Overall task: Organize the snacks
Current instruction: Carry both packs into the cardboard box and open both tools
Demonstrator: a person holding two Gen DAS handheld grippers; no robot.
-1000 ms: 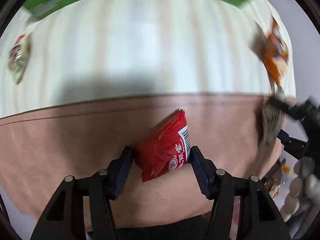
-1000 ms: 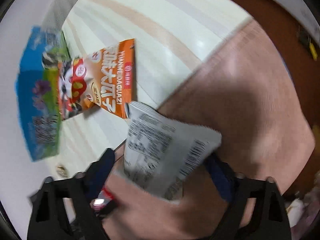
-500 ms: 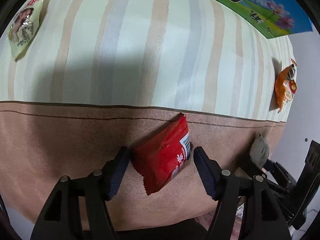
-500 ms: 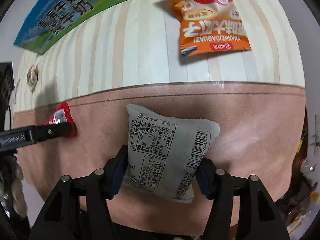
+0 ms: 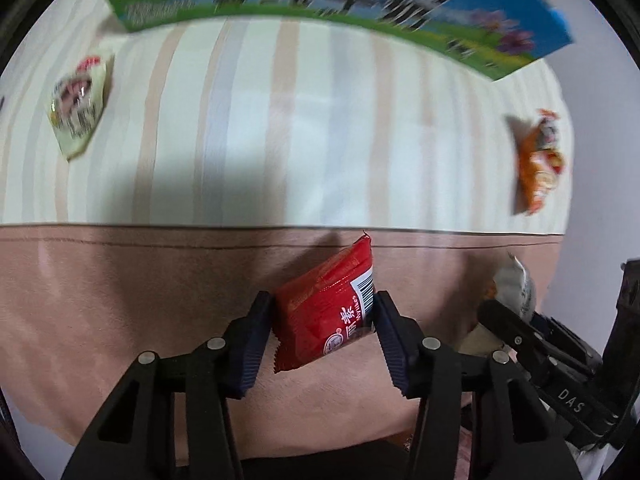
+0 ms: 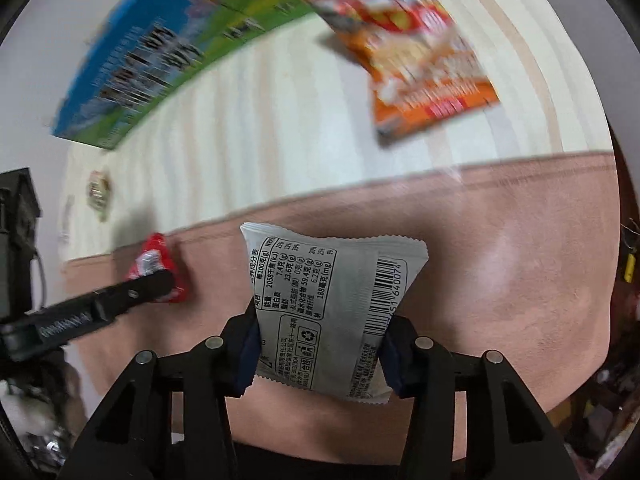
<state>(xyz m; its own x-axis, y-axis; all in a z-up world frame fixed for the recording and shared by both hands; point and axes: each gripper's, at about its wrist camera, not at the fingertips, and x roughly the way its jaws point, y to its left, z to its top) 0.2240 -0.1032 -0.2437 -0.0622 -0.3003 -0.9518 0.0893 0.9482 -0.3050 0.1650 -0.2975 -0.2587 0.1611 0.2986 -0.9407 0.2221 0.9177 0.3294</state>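
The left tool (image 5: pixel 324 320) is clamped on a red snack packet (image 5: pixel 326 316); both blue ribbed pads press against the packet's sides, and the packet stands tilted between them, barcode edge toward the right pad. The right tool (image 6: pixel 320 344) has just been closing, and its pads now grip a white snack packet (image 6: pixel 332 304) by its lower sides, printed nutrition panel and barcode facing the camera. Both packets are held above the pink-brown front band of the tabletop (image 5: pixel 120 300). Whether either packet touches the surface cannot be determined. In the right wrist view the left tool and its red packet appear at the left, well apart from the white packet. Beyond the band lies a cream striped cloth (image 5: pixel 280 120). On it rest an orange snack bag (image 6: pixel 416 56) toward the right side, a small pale green packet (image 5: pixel 78 106) toward the left side, and a blue and green carton (image 5: pixel 320 4) along the far edge.
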